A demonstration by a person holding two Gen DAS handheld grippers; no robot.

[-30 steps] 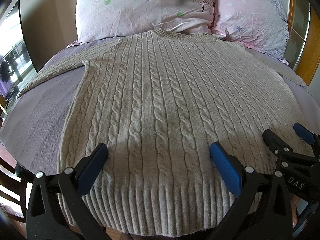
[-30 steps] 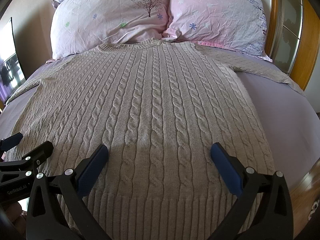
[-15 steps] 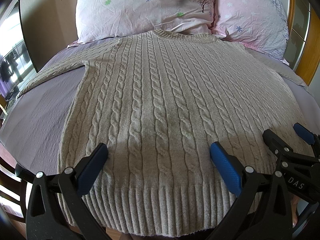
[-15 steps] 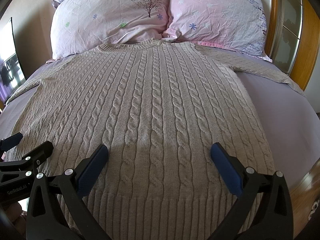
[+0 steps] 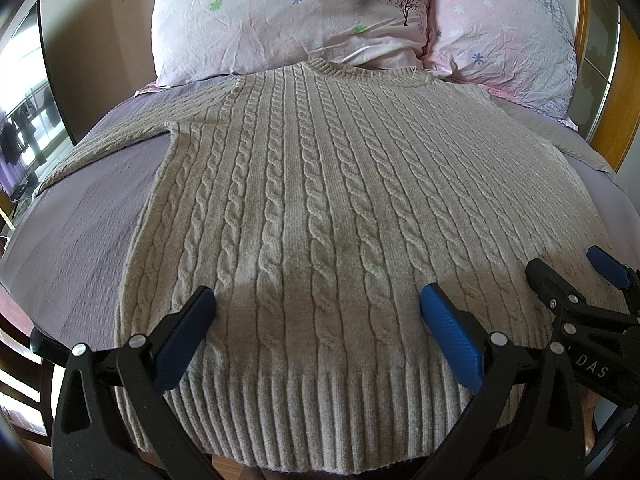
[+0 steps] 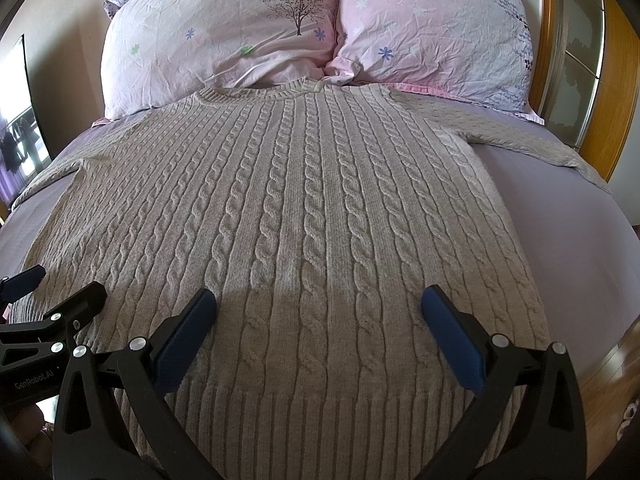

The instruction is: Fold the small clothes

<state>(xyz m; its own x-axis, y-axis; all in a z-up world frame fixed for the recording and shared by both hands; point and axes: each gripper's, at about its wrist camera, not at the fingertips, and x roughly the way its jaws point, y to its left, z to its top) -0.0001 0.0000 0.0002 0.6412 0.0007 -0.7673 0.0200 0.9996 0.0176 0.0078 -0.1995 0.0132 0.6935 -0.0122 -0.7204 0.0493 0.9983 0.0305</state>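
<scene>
A beige cable-knit sweater point(image 5: 320, 200) lies flat, front up, on a bed, neck toward the pillows and ribbed hem toward me; it also shows in the right wrist view point(image 6: 304, 216). Both sleeves stretch out sideways. My left gripper point(image 5: 318, 304) is open and empty, hovering over the hem's left-centre part. My right gripper point(image 6: 318, 304) is open and empty over the hem's right-centre part. Each gripper shows at the edge of the other's view: the right gripper point(image 5: 576, 276) at the right, the left gripper point(image 6: 60, 284) at the left.
The lilac bed sheet point(image 5: 80, 232) shows on both sides of the sweater point(image 6: 568, 216). Two pink floral pillows point(image 6: 224, 36) point(image 6: 436, 28) lean at the head. A wooden headboard frame point(image 6: 612, 92) stands at the right, a dark screen point(image 5: 48, 80) at the left.
</scene>
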